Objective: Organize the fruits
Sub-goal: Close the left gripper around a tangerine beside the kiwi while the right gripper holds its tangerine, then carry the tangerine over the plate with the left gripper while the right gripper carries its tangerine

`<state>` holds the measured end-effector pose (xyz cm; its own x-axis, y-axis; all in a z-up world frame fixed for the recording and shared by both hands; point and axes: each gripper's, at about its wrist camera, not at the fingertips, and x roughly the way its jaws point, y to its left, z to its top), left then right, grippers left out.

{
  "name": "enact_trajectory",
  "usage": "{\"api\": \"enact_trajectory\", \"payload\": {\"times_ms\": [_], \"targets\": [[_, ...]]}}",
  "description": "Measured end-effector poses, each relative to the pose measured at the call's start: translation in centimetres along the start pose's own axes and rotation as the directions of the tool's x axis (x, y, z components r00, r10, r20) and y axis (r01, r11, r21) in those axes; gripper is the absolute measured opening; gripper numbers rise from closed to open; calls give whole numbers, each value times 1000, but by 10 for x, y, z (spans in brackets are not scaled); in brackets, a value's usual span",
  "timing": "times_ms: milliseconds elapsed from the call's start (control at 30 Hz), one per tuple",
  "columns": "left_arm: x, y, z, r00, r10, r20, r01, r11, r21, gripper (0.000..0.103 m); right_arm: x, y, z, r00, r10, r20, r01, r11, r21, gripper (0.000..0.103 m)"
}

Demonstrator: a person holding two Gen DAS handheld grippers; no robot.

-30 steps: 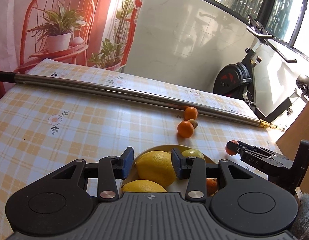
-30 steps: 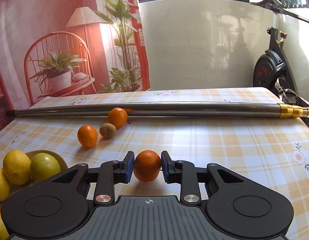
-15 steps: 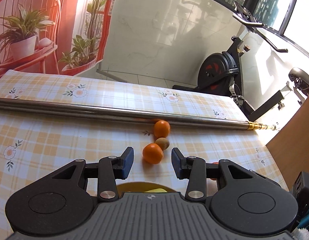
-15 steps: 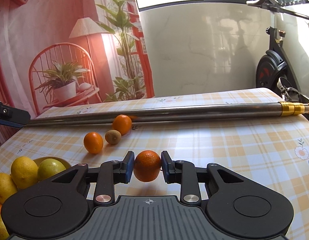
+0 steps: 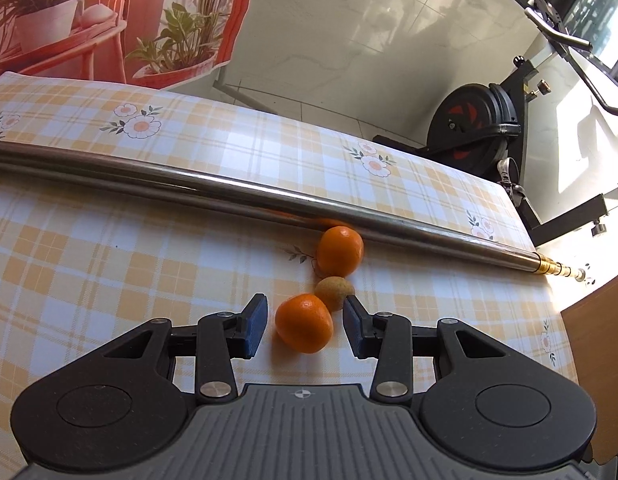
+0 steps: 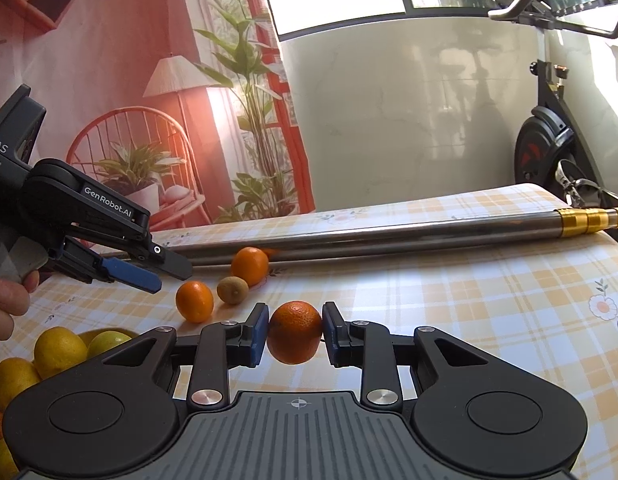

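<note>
Left wrist view: the left gripper hangs over a table spread with a yellow plaid, flower-printed cloth, its jaws released and standing either side of a near tangerine without pressing on it; a gap shows at each blue pad. Just beyond lies a small brown kiwi, which appears to touch the tangerine, though the angle leaves that unsure. Farther on, a far tangerine rests against a long steel pole that crosses the table from left to right and ends in a brass tip at the far right. An exercise bike stands past the table's far right edge, before a pale wall; a printed backdrop of potted plants fills the far left.

Right wrist view: the right gripper has its jaws clenched on an orange, held above the cloth at the near centre. To the left, the left gripper, in a person's hand, points down toward the near tangerine; the kiwi and the far tangerine run in a line from it toward the pole. At the near left edge, several lemons are heaped in a yellow bowl, whose rim is mostly hidden behind the gripper body. The bike stands at the far right.
</note>
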<state>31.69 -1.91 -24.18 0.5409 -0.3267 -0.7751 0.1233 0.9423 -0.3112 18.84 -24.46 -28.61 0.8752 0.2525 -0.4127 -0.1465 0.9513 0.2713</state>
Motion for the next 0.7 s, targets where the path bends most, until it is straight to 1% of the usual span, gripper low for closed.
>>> {"api": "enact_trajectory", "payload": {"times_ms": [267,400,433,467,500,567,700], "targets": [[16,0,3,999,29,-32,-29,1000,-10,44,-1,-1,0,1000,13,1,-13,1000,3,27],[17,-3,3,999,39,-35,-38,999,20,43,-1,-2,1,1000,15,0,-15,1000,6,27],[17,-6,1,999,39,-30,-38,999,29,42,-1,-2,1,1000,15,1,-15,1000,6,27],[16,-8,0,999,41,-22,-40,999,37,38,-1,-2,1,1000,16,0,-16,1000,6,27],[15,-9,0,999,43,-15,-42,998,41,37,-1,-2,1,1000,16,0,-16,1000,7,27],[12,-9,-2,999,42,-6,-42,998,45,37,-1,-2,1,1000,17,0,-17,1000,7,27],[-3,-15,-7,1000,26,19,-27,995,99,37,-1,-2,1,1000,17,0,-17,1000,8,27]]}}
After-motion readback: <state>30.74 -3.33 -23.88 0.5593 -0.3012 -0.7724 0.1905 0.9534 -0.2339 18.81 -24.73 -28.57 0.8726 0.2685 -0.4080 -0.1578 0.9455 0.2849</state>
